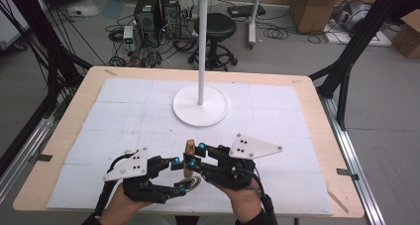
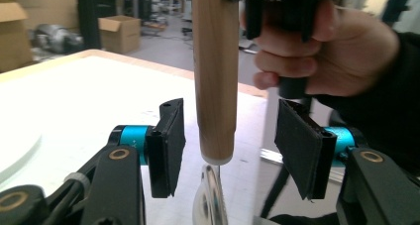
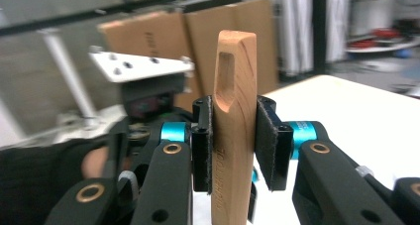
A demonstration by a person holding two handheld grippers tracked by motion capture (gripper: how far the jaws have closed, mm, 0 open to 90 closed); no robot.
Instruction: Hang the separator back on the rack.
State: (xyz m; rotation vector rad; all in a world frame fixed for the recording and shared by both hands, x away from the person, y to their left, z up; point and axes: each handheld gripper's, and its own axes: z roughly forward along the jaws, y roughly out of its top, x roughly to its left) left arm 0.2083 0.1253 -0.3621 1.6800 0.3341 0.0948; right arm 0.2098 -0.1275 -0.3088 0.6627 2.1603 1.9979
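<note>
My right gripper (image 1: 194,156) is clamped on a wooden handle (image 1: 189,153), both pads pressed flat against its sides; in the right gripper view the handle (image 3: 234,131) stands upright between the jaws with its slotted top above them. My left gripper (image 1: 177,174) has its jaws spread wide, one on each side of the handle's lower end, touching neither side. In the left gripper view the handle (image 2: 215,71) hangs between the pads, and a shiny metal part (image 2: 210,197) sits below its white-tipped end. I cannot tell what tool that metal part belongs to. The handle is at the near middle of the table (image 1: 322,121), above the white mat (image 1: 124,111). Well ahead stands a white pole stand (image 1: 200,103) on a round base. Beyond the table are a black stool (image 1: 215,29), computer towers (image 1: 156,12) and cardboard boxes (image 1: 312,7).
</note>
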